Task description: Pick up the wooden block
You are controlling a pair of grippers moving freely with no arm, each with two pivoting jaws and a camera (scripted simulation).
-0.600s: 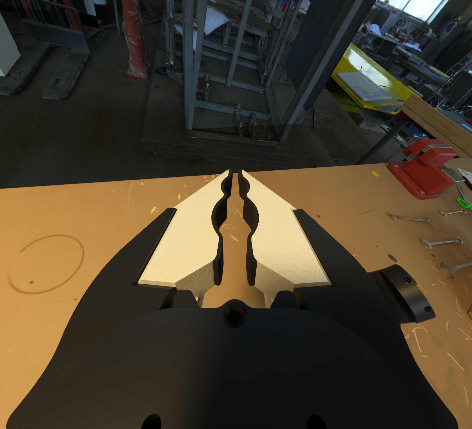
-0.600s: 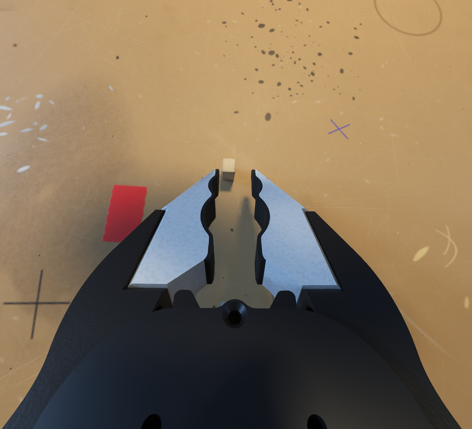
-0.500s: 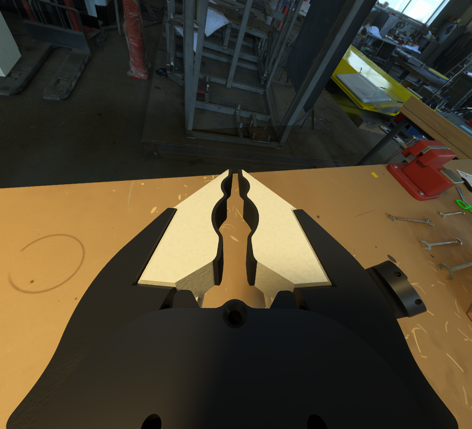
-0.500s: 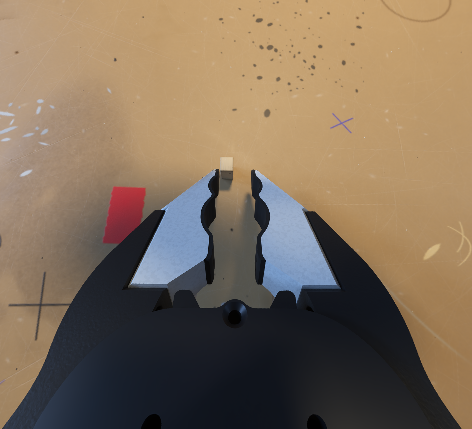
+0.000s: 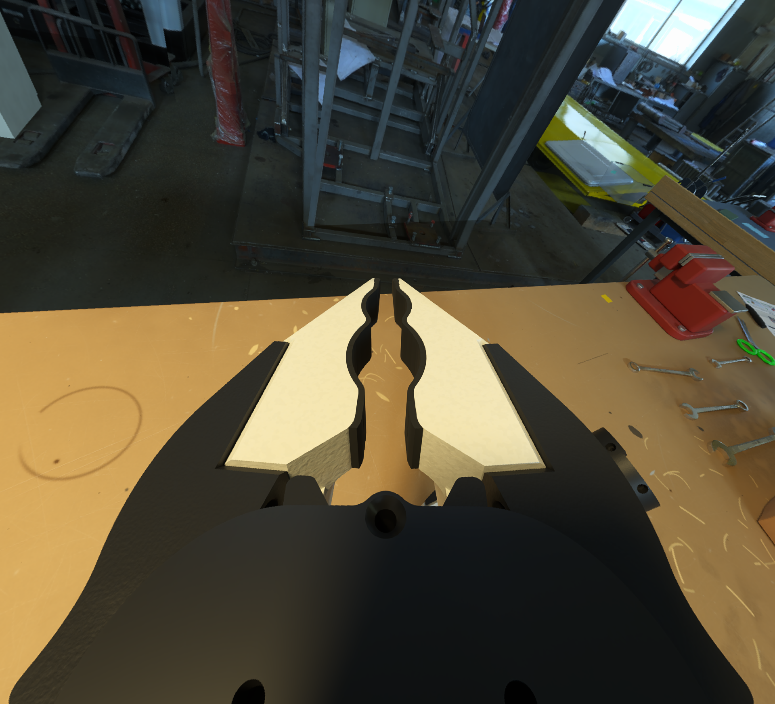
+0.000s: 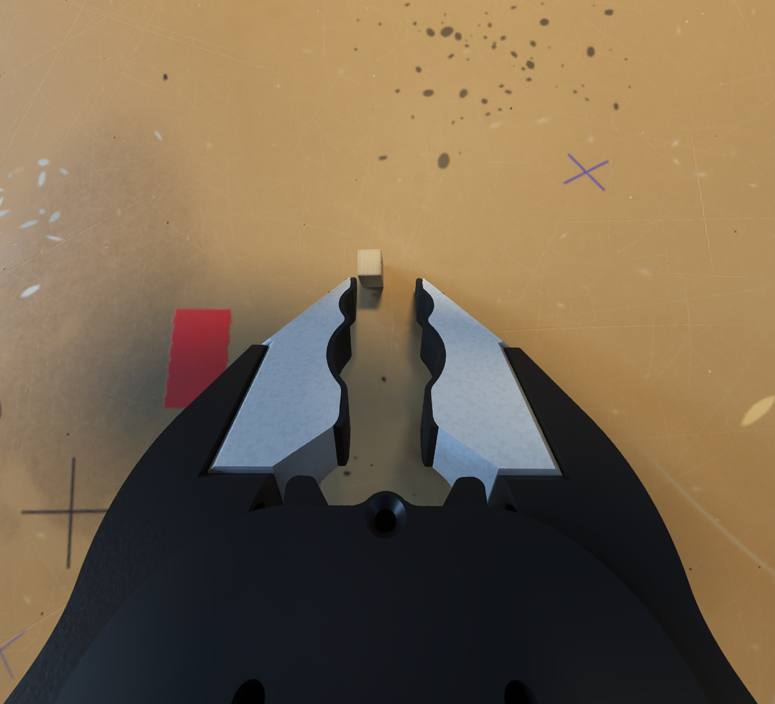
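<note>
The wooden block (image 6: 370, 268) is a small pale cube standing on the tan workbench (image 6: 251, 75). In the right wrist view my right gripper (image 6: 385, 285) is open and empty, looking down on the bench. The block lies just past its fingertips, close to the left fingertip (image 6: 351, 289) and apart from it. In the left wrist view my left gripper (image 5: 386, 285) is shut on nothing, low over the bench near its far edge. The block does not show in that view.
A red vise (image 5: 687, 294), several wrenches (image 5: 664, 370) and green-handled scissors (image 5: 755, 350) lie at the bench's right. A black round part (image 5: 625, 470) shows behind my left gripper's right side. A flat red patch (image 6: 197, 356) lies left of my right gripper.
My right gripper has come down closer to the bench, so the block looks larger; its jaws stay open. The black part beside my left gripper slid further behind it. My left gripper has not moved.
</note>
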